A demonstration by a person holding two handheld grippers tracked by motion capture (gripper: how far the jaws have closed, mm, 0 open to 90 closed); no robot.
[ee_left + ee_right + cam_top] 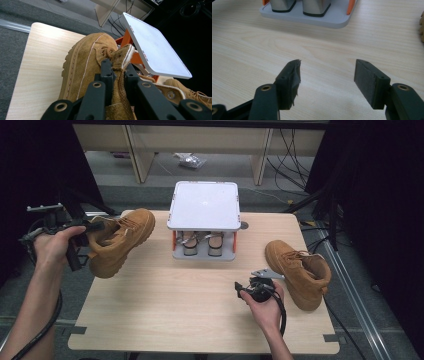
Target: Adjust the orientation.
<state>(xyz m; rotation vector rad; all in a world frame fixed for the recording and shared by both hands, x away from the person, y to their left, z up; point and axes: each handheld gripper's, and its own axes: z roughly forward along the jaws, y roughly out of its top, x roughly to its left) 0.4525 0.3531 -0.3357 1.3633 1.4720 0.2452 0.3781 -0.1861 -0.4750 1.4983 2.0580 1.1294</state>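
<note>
Suede boot (121, 240) is up off the table (200, 310), at about 9 o'clock from the rack (204, 220), toe pointing toward the rack's top plate. Left gripper (95, 227) has it by the tongue: in the left gripper view the jaws are pinched nearly together on that flap (120, 75), pads pressing both sides, boot body hanging to their left.

Second boot (300, 272) sits on the table at 3 o'clock from the rack, upright, untouched. Right gripper (252, 287) rests low just beside it, on the side toward the table's middle; its jaws stand wide apart in the right gripper view, pads (292, 80) over bare wood, nothing between them.

Progress, my read: looks like the boots go on or at the rack. First one is picked and in transit, not yet placed. Second not started. Rack's lower tier already holds a pair of something grey; can't tell what. Roughly a quarter done.
</note>
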